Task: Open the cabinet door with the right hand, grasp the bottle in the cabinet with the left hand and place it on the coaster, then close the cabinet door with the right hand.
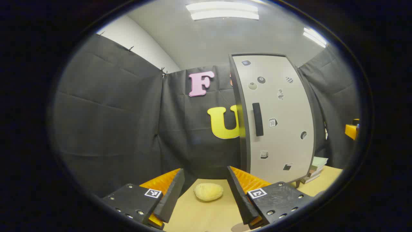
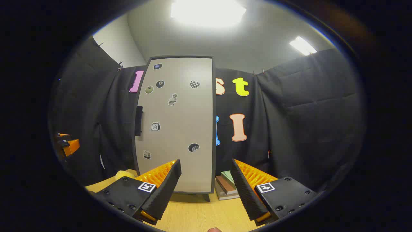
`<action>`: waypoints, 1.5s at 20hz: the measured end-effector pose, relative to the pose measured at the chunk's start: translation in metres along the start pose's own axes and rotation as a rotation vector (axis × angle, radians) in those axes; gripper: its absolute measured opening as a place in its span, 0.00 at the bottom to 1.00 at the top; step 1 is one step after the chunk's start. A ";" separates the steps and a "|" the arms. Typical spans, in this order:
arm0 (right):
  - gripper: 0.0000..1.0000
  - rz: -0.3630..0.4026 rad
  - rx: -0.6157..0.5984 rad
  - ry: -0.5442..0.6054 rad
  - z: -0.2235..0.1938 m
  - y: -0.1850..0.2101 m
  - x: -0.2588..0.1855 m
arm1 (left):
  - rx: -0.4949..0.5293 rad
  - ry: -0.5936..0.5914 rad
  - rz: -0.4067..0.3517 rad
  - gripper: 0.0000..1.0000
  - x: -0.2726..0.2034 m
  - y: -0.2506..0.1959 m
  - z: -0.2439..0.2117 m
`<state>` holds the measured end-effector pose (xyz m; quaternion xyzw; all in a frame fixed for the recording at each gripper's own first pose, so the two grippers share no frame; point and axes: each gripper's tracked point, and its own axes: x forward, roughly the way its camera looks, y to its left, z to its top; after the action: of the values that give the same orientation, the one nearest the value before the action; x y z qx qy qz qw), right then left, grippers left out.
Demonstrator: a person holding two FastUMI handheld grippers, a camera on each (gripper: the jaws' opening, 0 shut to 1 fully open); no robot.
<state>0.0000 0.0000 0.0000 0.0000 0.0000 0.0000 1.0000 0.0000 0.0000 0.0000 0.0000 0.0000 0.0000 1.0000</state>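
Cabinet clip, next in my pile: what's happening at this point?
Nothing is being handled yet. The cabinet stands on the wooden table with its door shut and the dark handle untouched. The right gripper faces the door, open and empty. The left gripper is also open, aimed left of the cabinet with a yellowish potato-like lump ahead. Books lie beside the cabinet.

One cabinet (image 2: 175,125) with one handle (image 2: 138,120) beyond the jaws; three books (image 2: 227,187) stacked; one yellow lump (image 1: 208,191) between the jaws.
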 end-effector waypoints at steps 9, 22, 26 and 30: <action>0.97 0.017 -0.004 -0.002 0.003 0.003 0.000 | 0.014 -0.015 -0.009 0.79 -0.003 -0.005 0.007; 0.98 0.026 0.007 0.011 0.002 0.002 0.001 | 0.020 -0.032 0.009 0.79 -0.017 -0.003 0.016; 0.97 0.029 0.010 0.005 0.004 0.002 0.000 | 0.024 -0.041 0.010 0.81 -0.022 -0.009 0.021; 0.98 0.029 0.005 0.003 0.004 -0.006 0.002 | 0.025 -0.040 0.019 0.79 -0.027 -0.016 0.022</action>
<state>0.0020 -0.0055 0.0040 0.0026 0.0017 0.0145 0.9999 -0.0273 -0.0161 0.0220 0.0124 -0.0200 0.0094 0.9997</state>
